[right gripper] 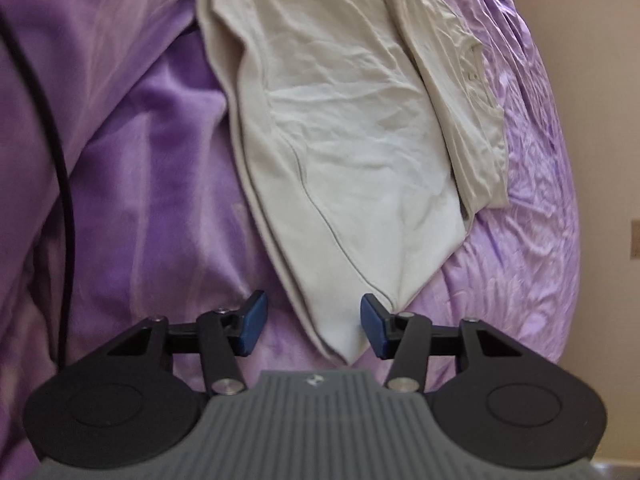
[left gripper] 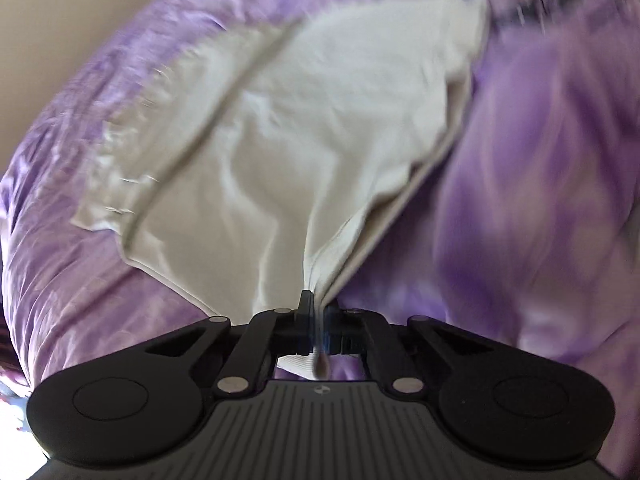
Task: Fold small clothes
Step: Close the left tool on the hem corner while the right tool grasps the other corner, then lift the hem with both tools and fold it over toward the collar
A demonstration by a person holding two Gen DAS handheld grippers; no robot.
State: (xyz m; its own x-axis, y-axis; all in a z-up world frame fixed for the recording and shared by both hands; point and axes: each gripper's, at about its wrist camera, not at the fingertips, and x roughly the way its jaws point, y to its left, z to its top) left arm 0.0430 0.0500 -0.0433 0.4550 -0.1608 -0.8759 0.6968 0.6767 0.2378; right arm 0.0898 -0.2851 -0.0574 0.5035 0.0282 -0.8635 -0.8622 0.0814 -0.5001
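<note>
Both views sit on the wrists, just behind each claw, looking steeply down and forward along the fingers at a purple bed (right gripper: 152, 128). The left claw (left gripper: 316, 312) fills the lower frame of its view, the right claw (right gripper: 314, 324) the lower frame of its own. Each camera is close to the bedding. Both share the cream garment (left gripper: 304, 128) (right gripper: 352, 128), central in each frame; the left view is blurred.

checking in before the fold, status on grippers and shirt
Left gripper shut on cream cotton shirt corner. Right gripper open, straddling other corner. Purple bedspread beneath, nothing blocking.
</note>
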